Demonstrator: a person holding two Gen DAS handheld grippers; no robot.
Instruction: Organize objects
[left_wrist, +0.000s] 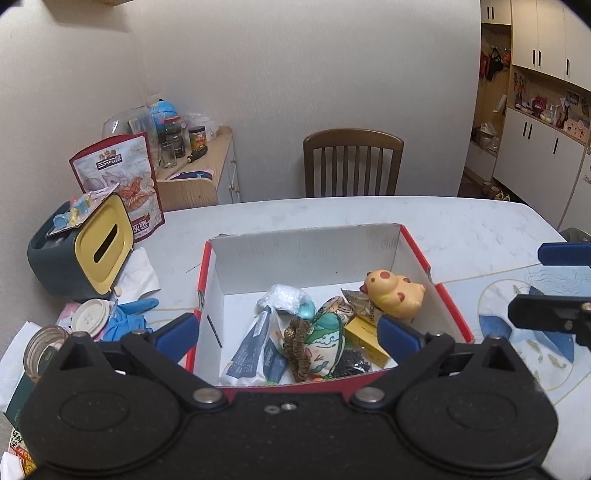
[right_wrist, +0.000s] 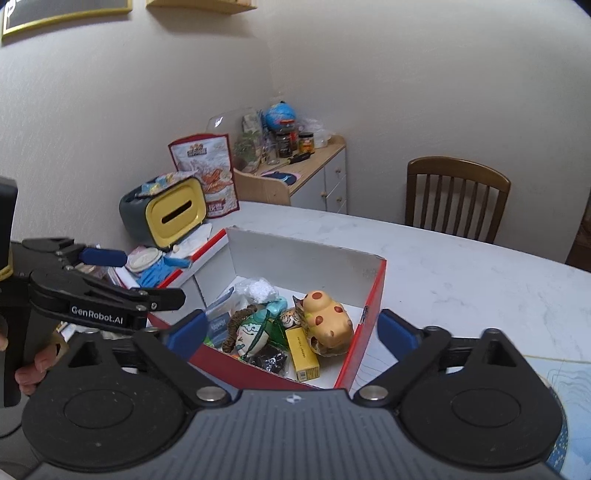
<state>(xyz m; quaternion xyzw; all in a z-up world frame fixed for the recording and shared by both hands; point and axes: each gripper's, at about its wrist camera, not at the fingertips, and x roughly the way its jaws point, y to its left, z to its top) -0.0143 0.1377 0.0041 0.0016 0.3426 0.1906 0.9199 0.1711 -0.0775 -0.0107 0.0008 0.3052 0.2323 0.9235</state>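
Note:
A cardboard box (left_wrist: 306, 247), red outside and white inside, stands on the table. Inside lie a yellow spotted toy (left_wrist: 395, 295), a small yellow carton (left_wrist: 369, 338), a green patterned pouch (left_wrist: 327, 339), a brown braided band (left_wrist: 297, 347) and plastic bags (left_wrist: 255, 347). My left gripper (left_wrist: 288, 334) hangs open over the box's near edge, holding nothing. My right gripper (right_wrist: 291, 332) is open and empty too, above the box's (right_wrist: 303, 258) near corner, with the toy (right_wrist: 328, 319) and carton (right_wrist: 303, 354) below it. The left gripper (right_wrist: 147, 277) shows in the right wrist view, and the right gripper (left_wrist: 546, 284) in the left wrist view.
Left of the box are a dark tissue holder with a yellow face (left_wrist: 99, 243), a snack bag (left_wrist: 118, 177), a blue glove (left_wrist: 129, 317), a cup lid (left_wrist: 90, 317) and a glass jar (left_wrist: 42, 347). A patterned placemat (left_wrist: 535, 332) lies to the right. A wooden chair (left_wrist: 352, 162) stands behind the table.

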